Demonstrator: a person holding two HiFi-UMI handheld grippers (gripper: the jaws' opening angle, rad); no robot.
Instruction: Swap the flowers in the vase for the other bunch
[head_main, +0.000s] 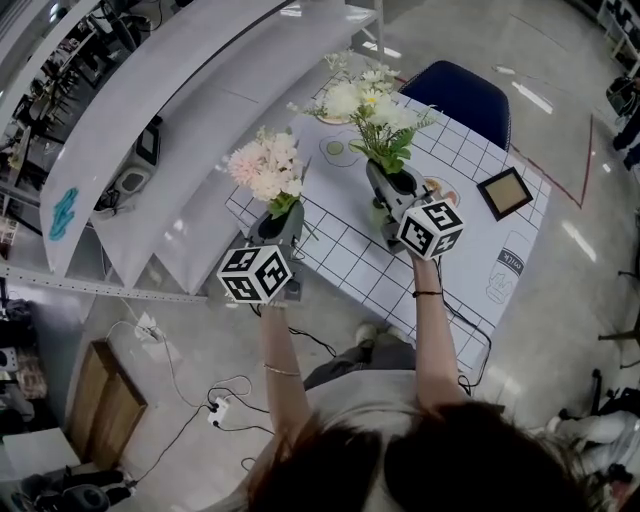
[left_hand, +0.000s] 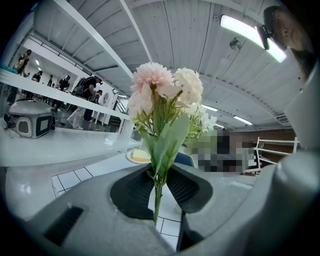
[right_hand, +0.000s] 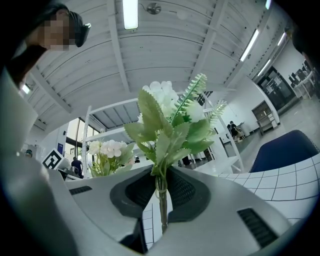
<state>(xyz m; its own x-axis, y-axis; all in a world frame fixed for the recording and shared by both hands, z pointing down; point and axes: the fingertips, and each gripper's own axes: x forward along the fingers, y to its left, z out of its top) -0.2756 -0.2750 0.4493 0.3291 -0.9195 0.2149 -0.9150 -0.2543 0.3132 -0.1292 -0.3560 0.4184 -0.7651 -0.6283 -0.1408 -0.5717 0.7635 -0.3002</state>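
Pink bunch (head_main: 266, 168) up at eleven o'clock over the gridded desk (head_main: 340, 262) in the head view, white bunch (head_main: 372, 110) at one. Left gripper view: my left gripper (left_hand: 159, 187) pinches the pink bunch's stem. Right gripper view: my right gripper (right_hand: 161, 192) clamps the white bunch's stem.

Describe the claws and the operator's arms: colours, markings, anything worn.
Left claw and right claw: grey moulded shells, black ribbed pads. Each carries a white cube with black square markers. No cables seen. Forearms unsleeved; thin bracelet on left wrist, dark band on right wrist.
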